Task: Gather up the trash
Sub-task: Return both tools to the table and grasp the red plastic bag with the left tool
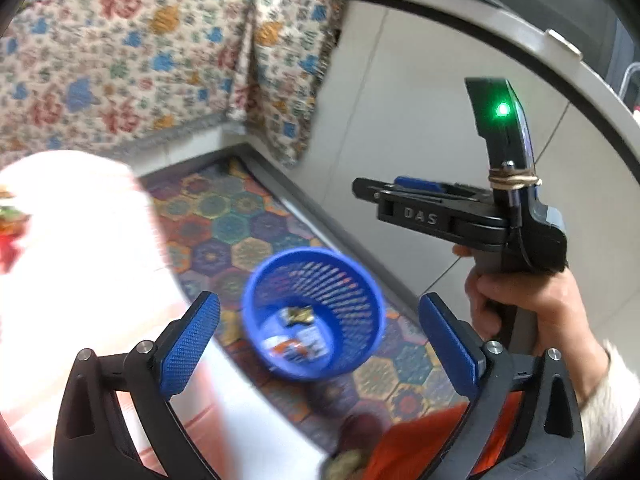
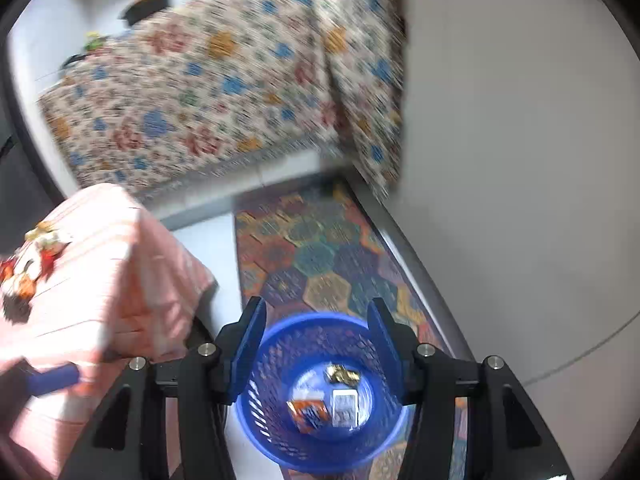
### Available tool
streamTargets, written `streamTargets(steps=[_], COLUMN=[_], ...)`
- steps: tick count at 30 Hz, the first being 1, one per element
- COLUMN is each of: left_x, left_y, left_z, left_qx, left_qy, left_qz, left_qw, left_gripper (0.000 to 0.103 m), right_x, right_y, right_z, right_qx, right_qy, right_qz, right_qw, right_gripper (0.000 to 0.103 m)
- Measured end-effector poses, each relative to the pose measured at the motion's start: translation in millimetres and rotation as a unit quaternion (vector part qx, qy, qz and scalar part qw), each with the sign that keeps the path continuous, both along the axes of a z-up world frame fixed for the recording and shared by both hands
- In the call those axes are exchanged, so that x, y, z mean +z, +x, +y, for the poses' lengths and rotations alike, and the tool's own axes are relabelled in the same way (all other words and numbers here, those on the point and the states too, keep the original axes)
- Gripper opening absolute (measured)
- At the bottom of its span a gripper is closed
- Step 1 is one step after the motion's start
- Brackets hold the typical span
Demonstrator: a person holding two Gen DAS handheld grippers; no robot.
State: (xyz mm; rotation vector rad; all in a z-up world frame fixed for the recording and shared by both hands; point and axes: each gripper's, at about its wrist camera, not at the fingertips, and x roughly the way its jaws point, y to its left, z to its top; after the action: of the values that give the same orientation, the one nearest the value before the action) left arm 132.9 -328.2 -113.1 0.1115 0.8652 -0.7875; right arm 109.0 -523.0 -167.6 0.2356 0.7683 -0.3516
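Observation:
A blue mesh waste basket (image 1: 362,280) stands on a patterned rug and also shows in the right wrist view (image 2: 280,446). Several wrappers (image 1: 296,346) lie on its bottom, seen again from above (image 2: 332,404). My left gripper (image 1: 320,346) is open and empty, above and in front of the basket. My right gripper (image 2: 318,344) is open and empty, directly over the basket's mouth. The right gripper also shows from the side in the left wrist view (image 1: 360,188), held in a hand. More wrappers (image 2: 30,260) lie on a pink striped table (image 2: 100,288) at the left.
A sofa with a floral cover (image 1: 120,60) stands behind. The hexagon rug (image 2: 320,248) runs along a grey skirting and a white tiled floor (image 2: 520,160). An orange cloth (image 1: 420,444) sits at the bottom. A blue handle-like thing (image 2: 52,378) lies on the pink table.

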Motion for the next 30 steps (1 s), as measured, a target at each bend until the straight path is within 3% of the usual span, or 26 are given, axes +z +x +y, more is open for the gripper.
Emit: streamTargets(steps=[4,8,13,17,19,21,23,26,30], left_x=[-1.4,-12.4,-30.6,-46.3,-57.3,-60.2,-59.3,-63.6,-65.6], left_y=[-3.5,0.0,14.6,35.8,48.9,57.4,67.1,83.2,89.9], left_z=[75.9,168.4,274.0,337.5,354.1,369.3,372.8,370.7,367.1], left_qx=[0.048,0.125,0.226,0.298,0.318,0.33,0.33,0.326,0.327], left_qy=[0.045,0.082,0.124,0.138,0.142,0.129,0.13,0.134,0.132], left_qz=[-0.001,0.0,-0.001,0.004,0.011,0.011,0.008,0.01,0.01], left_qw=[0.9978,0.9887,0.9662,0.9444,0.9373,0.935,0.9349,0.9358,0.9357], left_gripper=[0.1,0.1,0.1,0.1,0.101,0.102,0.102,0.103,0.103], right_x=[15.1,22.3,9.4,-14.1,-23.9,-25.9,-29.2,-31.3,-31.3], right_y=[-3.2,1.8,9.7,38.9,56.9,68.4,77.8,92.0,92.2], right_z=[62.8,138.0,247.6,325.1,349.7,369.9,385.3,394.0,392.0], right_qx=[0.05,0.107,0.197,0.242,0.245,0.241,0.244,0.24,0.234], right_qy=[-0.039,-0.03,0.019,0.006,0.011,-0.016,-0.039,-0.039,-0.039], right_qz=[-0.025,-0.026,-0.006,0.05,0.072,0.072,0.078,0.065,0.062], right_qw=[0.998,0.994,0.98,0.969,0.967,0.968,0.966,0.968,0.97], right_gripper=[0.061,0.061,0.067,0.067,0.068,0.073,0.074,0.081,0.082])
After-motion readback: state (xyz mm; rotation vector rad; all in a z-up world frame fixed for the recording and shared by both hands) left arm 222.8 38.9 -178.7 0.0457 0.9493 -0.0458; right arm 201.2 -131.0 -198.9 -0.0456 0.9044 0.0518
